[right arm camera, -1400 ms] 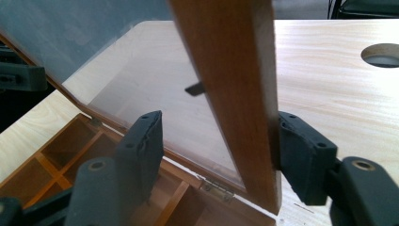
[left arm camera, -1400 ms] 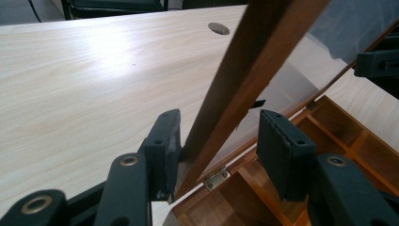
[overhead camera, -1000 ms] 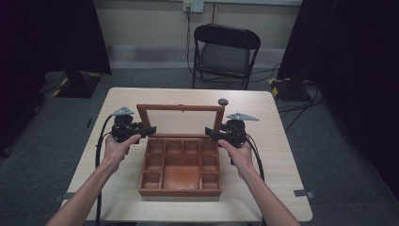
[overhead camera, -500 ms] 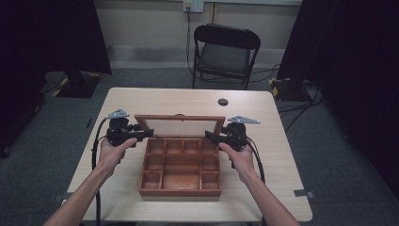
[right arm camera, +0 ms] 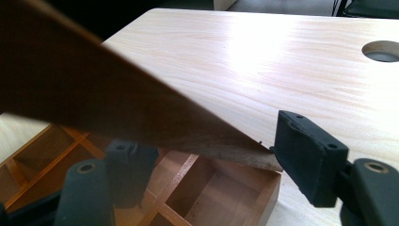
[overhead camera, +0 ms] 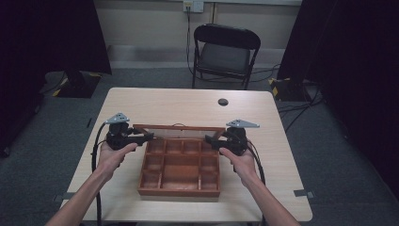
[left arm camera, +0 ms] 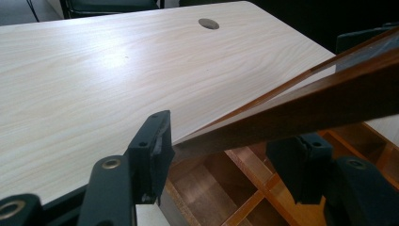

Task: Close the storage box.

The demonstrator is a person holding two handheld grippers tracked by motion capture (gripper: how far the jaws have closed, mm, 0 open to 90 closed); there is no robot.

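High view: a wooden compartment box [overhead camera: 179, 167] sits at the centre of the surface [overhead camera: 155, 106], toward the 6 o'clock edge. Its glazed lid [overhead camera: 179, 130] is hinged along the far wall and stands partly lowered, leaning forward over the back row of compartments. The left gripper [overhead camera: 146, 137] meets the lid's 9 o'clock end and the right gripper [overhead camera: 211, 140] its 3 o'clock end, one hand behind each, so the frame is carried level from both ends, not twisted at the hinge. A round cable hole [overhead camera: 223, 101] lies in the surface at 12 o'clock, and a folding chair [overhead camera: 226, 52] stands beyond the far edge.

Left gripper view: the jaws straddle the lid's wooden side rail [left arm camera: 301, 106], one above it and one beneath. They have just been opening, and a gap shows under the rail, so the lid appears to rest loosely here, not clamped. Compartments lie below.

Right gripper view: the jaws stand apart around the lid's corner [right arm camera: 226, 141]; the jaw at 3 o'clock just reaches the frame's tip and the other sits beneath. The jaws have just been opening. Judged step: closing the lid, with the grip slackening so that it settles.
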